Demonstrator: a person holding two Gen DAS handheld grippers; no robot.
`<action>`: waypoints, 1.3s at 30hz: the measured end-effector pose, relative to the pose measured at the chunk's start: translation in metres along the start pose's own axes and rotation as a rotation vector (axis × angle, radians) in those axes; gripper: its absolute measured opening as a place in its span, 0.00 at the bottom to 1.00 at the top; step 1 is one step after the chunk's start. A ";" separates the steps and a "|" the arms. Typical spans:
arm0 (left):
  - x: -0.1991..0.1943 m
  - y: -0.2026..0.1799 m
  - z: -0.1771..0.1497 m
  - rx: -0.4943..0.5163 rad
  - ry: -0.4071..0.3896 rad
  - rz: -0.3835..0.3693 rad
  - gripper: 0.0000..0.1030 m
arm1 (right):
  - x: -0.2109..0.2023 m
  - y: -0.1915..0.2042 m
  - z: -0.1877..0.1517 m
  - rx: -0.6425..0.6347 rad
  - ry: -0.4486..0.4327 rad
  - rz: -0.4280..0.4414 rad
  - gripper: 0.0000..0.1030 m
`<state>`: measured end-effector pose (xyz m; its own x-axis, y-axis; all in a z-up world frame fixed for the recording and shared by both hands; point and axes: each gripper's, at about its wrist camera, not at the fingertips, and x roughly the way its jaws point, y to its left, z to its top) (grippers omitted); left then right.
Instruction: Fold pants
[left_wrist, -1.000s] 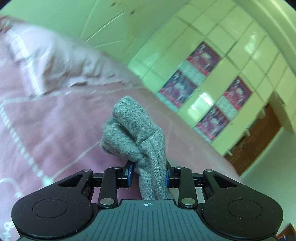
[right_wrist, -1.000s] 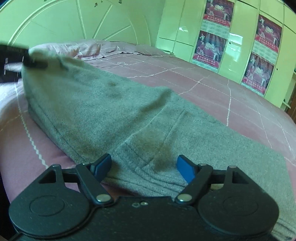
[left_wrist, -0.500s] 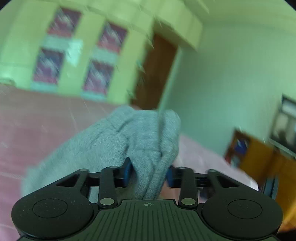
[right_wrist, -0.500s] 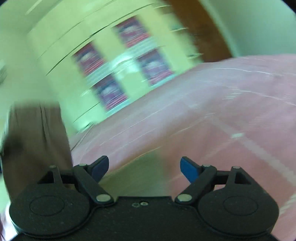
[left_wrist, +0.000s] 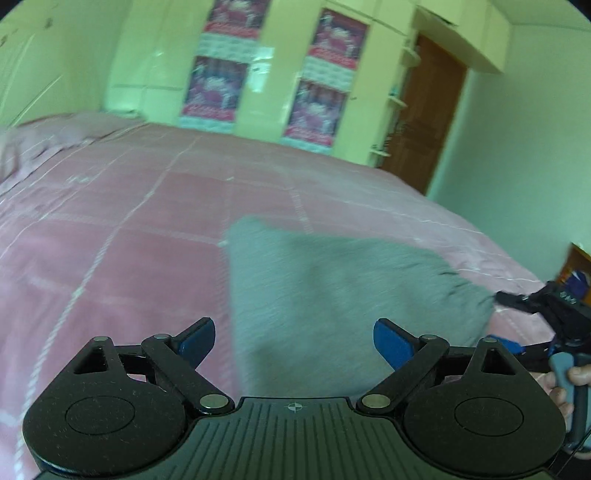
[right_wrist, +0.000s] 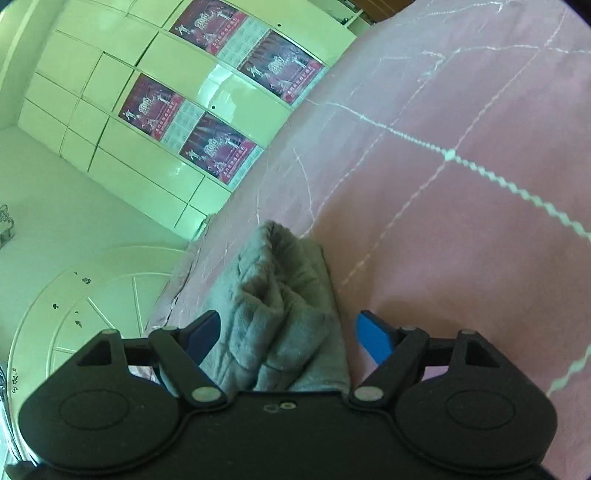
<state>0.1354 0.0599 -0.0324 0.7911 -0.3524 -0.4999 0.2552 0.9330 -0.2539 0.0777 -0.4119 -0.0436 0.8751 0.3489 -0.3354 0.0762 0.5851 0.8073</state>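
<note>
The grey pants (left_wrist: 332, 295) lie folded on the pink bedspread (left_wrist: 129, 221). My left gripper (left_wrist: 294, 339) is open and empty just above their near edge. My right gripper (right_wrist: 288, 338) is open, with a bunched corner of the pants (right_wrist: 280, 302) lying between its blue fingers without being pinched. In the left wrist view the right gripper (left_wrist: 532, 306) shows at the pants' right corner, with the hand that holds it.
A pillow (left_wrist: 55, 129) lies at the bed's head on the left. A wardrobe with posters (left_wrist: 266, 74) stands behind the bed, and a brown door (left_wrist: 424, 110) to its right. A curved headboard (right_wrist: 92, 295) shows in the right wrist view.
My left gripper was shut on a bunched end of the pants; it carried it across and has let go. My right gripper swung around to the pants' corner and stayed open.
</note>
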 end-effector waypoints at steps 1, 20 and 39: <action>-0.004 0.008 -0.006 -0.006 0.012 0.004 0.90 | -0.001 0.004 -0.003 0.002 0.007 0.007 0.73; 0.011 0.015 -0.038 0.063 0.086 0.141 0.90 | 0.030 0.072 -0.020 -0.234 0.147 -0.193 0.37; -0.004 0.032 -0.041 -0.045 0.062 0.089 0.90 | 0.004 0.035 -0.009 -0.084 0.107 -0.099 0.46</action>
<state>0.1180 0.0880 -0.0725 0.7732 -0.2737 -0.5720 0.1594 0.9570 -0.2424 0.0794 -0.3833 -0.0216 0.8090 0.3602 -0.4646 0.1153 0.6777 0.7262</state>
